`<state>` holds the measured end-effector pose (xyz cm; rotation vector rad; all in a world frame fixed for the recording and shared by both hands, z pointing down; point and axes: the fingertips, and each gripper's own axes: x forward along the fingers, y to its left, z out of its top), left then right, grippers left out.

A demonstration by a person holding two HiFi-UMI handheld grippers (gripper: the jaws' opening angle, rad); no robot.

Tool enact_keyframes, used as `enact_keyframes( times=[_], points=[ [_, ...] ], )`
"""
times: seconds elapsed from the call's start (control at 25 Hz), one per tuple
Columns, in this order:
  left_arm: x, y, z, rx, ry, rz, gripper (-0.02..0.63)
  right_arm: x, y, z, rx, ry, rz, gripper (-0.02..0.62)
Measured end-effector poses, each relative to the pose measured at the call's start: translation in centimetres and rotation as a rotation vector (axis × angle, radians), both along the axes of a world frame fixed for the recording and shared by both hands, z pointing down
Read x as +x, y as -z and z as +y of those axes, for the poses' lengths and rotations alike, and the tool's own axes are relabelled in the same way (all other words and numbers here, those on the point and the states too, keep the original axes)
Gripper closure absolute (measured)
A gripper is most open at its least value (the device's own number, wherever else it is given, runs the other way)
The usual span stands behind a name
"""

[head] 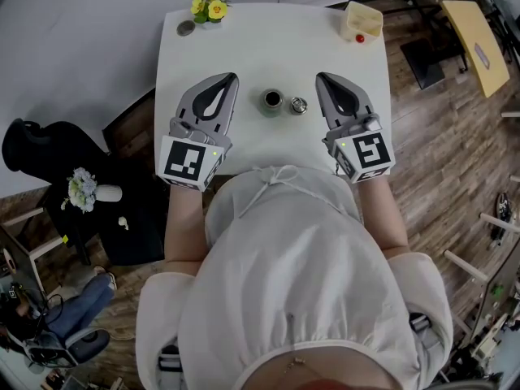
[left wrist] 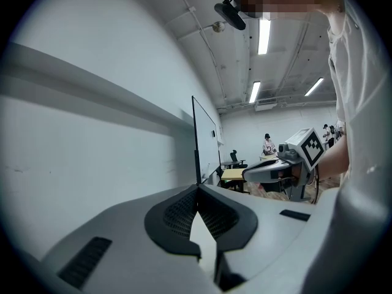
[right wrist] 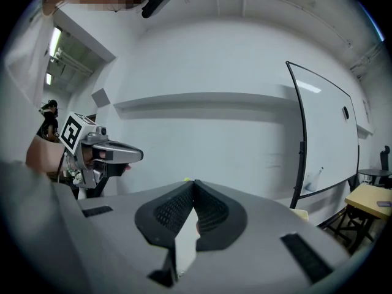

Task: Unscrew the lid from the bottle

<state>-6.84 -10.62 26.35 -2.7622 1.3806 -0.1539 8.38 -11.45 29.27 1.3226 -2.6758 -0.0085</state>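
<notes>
In the head view a small dark bottle (head: 271, 101) stands upright and uncapped on the white table (head: 244, 47), its mouth showing. Its metal lid (head: 299, 105) lies on the table just right of it, apart from it. My left gripper (head: 233, 76) is held to the left of the bottle, shut and empty. My right gripper (head: 320, 77) is held to the right of the lid, also shut and empty. Both gripper views look up at walls and ceiling; neither shows bottle or lid. The left gripper view's jaws (left wrist: 197, 187) meet at the tip, as do those of the right (right wrist: 195, 182).
At the table's far edge are yellow flowers (head: 210, 8), a small grey disc (head: 186, 28) and a cream box (head: 363, 21) with a red thing (head: 359, 38) beside it. A dark side table (head: 122, 226) stands to the left, a yellow table (head: 475, 43) at the far right.
</notes>
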Motion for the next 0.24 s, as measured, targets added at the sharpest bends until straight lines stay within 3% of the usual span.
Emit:
enact_keyframes(
  times=[0.24],
  points=[
    [0.03,-0.28,-0.18,-0.007,-0.002,-0.004,0.588,0.08,-0.32,-0.17,-0.01,-0.009,-0.007,0.594]
  ],
)
